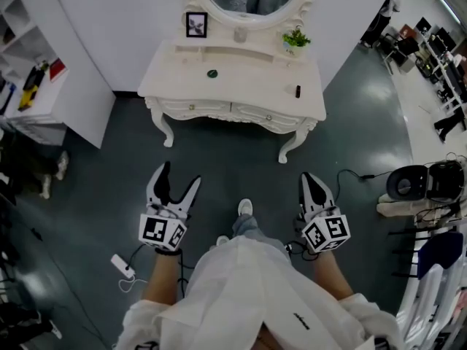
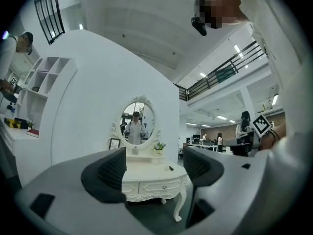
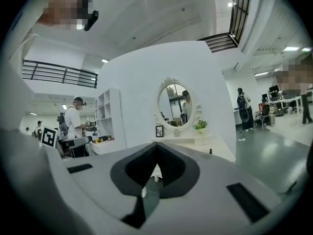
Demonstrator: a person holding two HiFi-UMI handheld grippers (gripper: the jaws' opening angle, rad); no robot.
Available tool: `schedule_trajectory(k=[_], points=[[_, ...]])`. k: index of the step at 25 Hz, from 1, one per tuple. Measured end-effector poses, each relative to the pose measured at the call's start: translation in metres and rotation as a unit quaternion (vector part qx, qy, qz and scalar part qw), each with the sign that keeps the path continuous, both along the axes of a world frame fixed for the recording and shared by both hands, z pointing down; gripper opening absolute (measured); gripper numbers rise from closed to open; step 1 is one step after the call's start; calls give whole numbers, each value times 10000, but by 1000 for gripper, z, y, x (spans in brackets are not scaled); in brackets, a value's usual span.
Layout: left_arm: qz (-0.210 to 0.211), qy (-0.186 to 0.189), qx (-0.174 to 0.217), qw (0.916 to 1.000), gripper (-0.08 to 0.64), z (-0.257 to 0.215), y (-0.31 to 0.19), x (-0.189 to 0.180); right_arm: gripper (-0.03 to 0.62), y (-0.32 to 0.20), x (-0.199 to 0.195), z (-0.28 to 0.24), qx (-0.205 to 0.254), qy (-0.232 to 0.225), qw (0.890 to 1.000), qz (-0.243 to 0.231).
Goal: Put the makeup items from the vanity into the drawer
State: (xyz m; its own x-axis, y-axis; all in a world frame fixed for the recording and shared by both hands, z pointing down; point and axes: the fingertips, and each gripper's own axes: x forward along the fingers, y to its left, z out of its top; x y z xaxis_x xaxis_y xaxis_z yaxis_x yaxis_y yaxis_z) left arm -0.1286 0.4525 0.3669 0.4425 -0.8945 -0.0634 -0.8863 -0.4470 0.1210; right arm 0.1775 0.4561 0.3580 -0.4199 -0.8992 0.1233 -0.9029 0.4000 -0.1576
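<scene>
Approach stage: I stand well back, nothing picked up, drawer (image 1: 194, 108) shut.
Left tongs (image 1: 180, 175) spread and empty, right tongs (image 1: 312, 183) pressed together. A green round item (image 1: 212, 73) and a dark tube (image 1: 298, 91) lie on the counter (image 1: 255, 86). Next I'd close in and open the drawer.

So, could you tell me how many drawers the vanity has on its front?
2. The left drawer and the right drawer sit side by side under the top of the vanity, both shut; none seems to be hidden.
</scene>
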Motion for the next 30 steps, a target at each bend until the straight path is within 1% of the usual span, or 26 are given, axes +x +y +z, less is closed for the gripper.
schedule_trajectory(k=[4, 7, 11, 15, 19, 24, 30], points=[[-51, -69, -15, 10000, 351, -2, -31, 7, 17, -34, 5, 1, 60, -80, 9999, -100], [-108, -54, -34, 9999, 350, -2, -59, 17, 18, -64, 12, 6, 11, -153, 9997, -185], [-164, -101, -75, 9998, 350, -5, -105, 35, 18, -113, 19, 9, -70, -217, 9989, -404], [-225, -112, -120, 9996, 350, -7, -150, 58, 18, -160, 30, 10, -19, -157, 9979, -627], [-263, -167, -127, 9994, 350, -10, -186, 81, 18, -202, 44, 10, -8, -209, 9967, -781], [-351, -192, -167, 9991, 350, -11, -218, 99, 18, -239, 54, 14, -10, -241, 9955, -922], [-355, -268, -213, 9988, 350, -7, -241, 111, 18, -261, 54, 22, -47, -257, 9937, -1087]])
